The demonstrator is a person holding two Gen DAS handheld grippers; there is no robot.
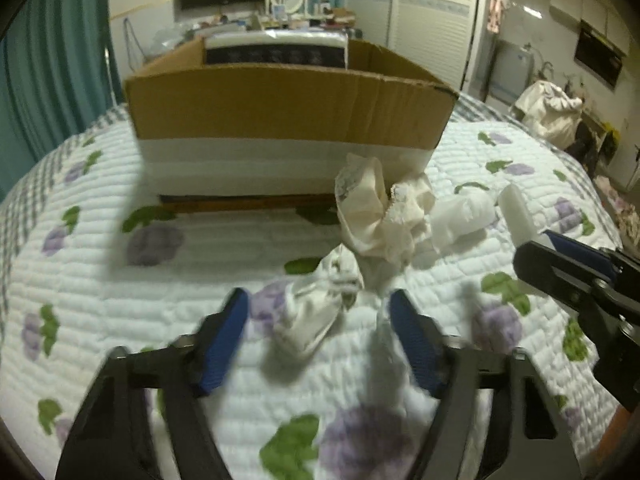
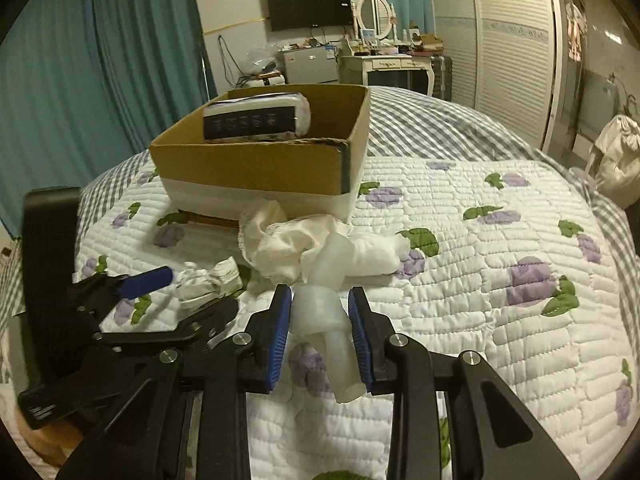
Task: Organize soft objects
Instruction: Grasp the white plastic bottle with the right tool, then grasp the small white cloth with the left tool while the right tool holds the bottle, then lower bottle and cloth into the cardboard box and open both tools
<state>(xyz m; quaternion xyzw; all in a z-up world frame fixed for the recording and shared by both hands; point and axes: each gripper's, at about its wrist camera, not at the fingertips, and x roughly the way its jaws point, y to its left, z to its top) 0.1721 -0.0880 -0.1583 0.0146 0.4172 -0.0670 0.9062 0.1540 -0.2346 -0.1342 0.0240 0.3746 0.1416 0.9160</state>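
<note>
A cardboard box [image 1: 280, 108] stands on the quilted bed and holds a dark-and-white wrapped pack [image 2: 256, 118]. In front of it lies a pile of cream cloths [image 1: 380, 216] and a white rolled cloth [image 1: 464, 216]. My left gripper [image 1: 318, 332] is open, its blue pads either side of a small white crumpled cloth [image 1: 316, 312] and a hanging cream strip. My right gripper [image 2: 320, 332] is shut on a white knotted soft piece [image 2: 324, 312], held just above the quilt. The left gripper also shows in the right wrist view [image 2: 192, 292].
The floral quilt [image 1: 200, 264] covers the bed. A dresser with an oval mirror [image 2: 376, 8], a wall TV [image 2: 310, 6], teal curtains [image 2: 100, 80] and a chair with clothes [image 1: 552, 112] stand around the bed.
</note>
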